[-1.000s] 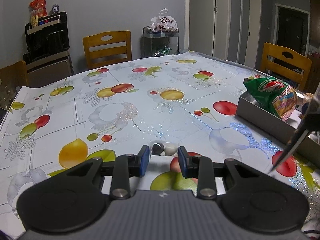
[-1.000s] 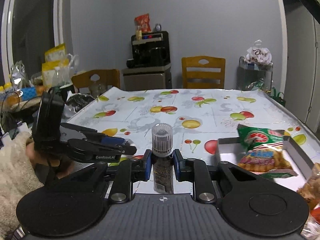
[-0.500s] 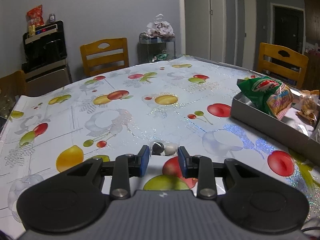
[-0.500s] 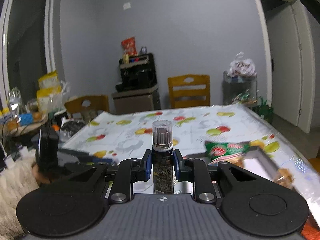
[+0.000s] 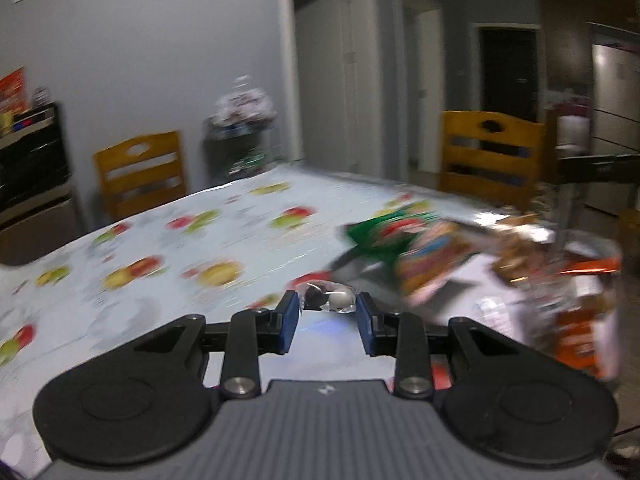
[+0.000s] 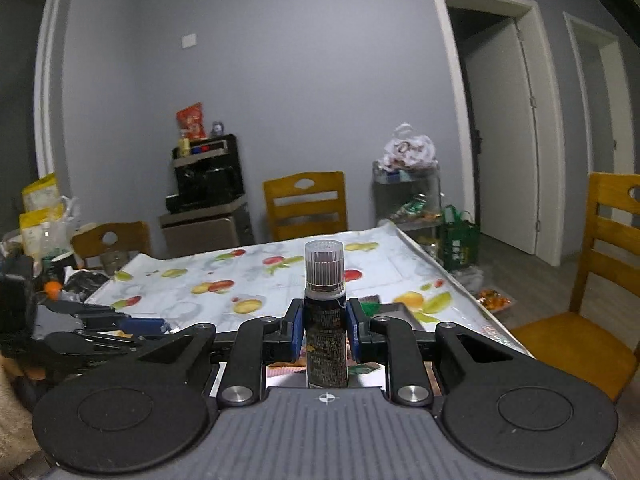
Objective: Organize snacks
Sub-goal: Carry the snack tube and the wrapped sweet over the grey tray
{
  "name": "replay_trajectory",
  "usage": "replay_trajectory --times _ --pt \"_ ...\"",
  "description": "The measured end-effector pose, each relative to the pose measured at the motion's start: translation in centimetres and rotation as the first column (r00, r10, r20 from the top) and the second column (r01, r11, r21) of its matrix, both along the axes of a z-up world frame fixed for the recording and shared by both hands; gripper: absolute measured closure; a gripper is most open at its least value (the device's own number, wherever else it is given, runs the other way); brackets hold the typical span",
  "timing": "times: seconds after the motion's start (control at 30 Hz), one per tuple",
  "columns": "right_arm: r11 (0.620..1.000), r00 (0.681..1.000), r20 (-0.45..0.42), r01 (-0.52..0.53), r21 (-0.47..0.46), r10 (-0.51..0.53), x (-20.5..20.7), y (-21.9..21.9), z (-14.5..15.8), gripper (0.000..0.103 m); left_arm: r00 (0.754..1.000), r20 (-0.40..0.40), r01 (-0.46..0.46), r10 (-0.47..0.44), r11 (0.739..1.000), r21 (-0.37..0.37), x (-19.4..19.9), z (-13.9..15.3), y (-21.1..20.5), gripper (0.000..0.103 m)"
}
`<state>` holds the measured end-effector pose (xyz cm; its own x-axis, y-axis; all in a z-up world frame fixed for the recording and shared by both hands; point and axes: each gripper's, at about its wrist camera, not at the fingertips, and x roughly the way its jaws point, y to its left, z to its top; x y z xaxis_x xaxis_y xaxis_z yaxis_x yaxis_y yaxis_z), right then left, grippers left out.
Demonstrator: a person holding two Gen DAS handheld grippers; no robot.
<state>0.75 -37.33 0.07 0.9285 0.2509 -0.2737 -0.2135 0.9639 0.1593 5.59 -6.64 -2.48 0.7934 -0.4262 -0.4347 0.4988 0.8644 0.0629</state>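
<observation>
Claws first: the left claw [image 5: 327,314] pinches a small clear packet [image 5: 326,300] between its blue pads, and inside the wrap sit one dark ball and one pale ball. The packet hangs off the tips, above the table [image 5: 160,248] with its fruit-print cloth. This whole view is smeared with blur, so fine detail is hard to call. Just beyond the packet and to the right, a green snack bag [image 5: 380,236] lies against a colourful one [image 5: 432,256], and further right there is an orange pack [image 5: 580,320] among a blurred heap of wrappers; what they rest in cannot be made out from here.

Over to the right wrist view, sharp and steady. The right claw [image 6: 324,330] is clamped on a dark bottle [image 6: 325,344] with a ribbed clear cap [image 6: 324,264], held upright, the pads gripping just under the cap. The bottle is lifted clear of the table [image 6: 260,276], which stretches away behind it. Low behind the fingers, a grey tray [image 6: 396,308] edge peeks out with a sliver of green wrapper beside it. At far left the other gripper [image 6: 120,326] is visible side-on, its blue pad pointing inward.

Around the room: a wooden chair [image 6: 306,204] at the table's far end, another chair [image 6: 600,280] on the right, and a dark appliance [image 6: 208,176] on a cabinet against the grey wall.
</observation>
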Motion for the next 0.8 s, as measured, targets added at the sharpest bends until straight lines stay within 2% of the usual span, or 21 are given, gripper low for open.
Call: replay_trajectory --times 0.13,0.33,0.53,0.8 --pt "1.0 1.0 0.002 0.015 0.007 -0.015 0.2 -0.4 -0.1 0.079 0.993 0.019 0.118 -0.118 0.993 0.015 -0.8 0.5 -4.8 0.074" --pt "1.0 0.999 -0.031 0.015 0.018 -0.015 1.8 0.2 -0.9 0.079 0.984 0.005 0.179 -0.18 0.981 0.069 -0.3 -1.3 -10.5 0.074" --pt "0.998 0.996 -0.09 0.008 0.058 -0.003 3.7 0.4 -1.9 0.079 0.984 -0.072 0.162 -0.16 0.987 0.021 1.4 -3.6 -10.8 0.074" --pt "0.995 0.985 -0.172 -0.002 0.099 0.019 5.9 1.5 -3.6 0.079 0.985 -0.064 0.165 -0.162 0.985 0.05 1.3 -4.9 -10.3 0.074"
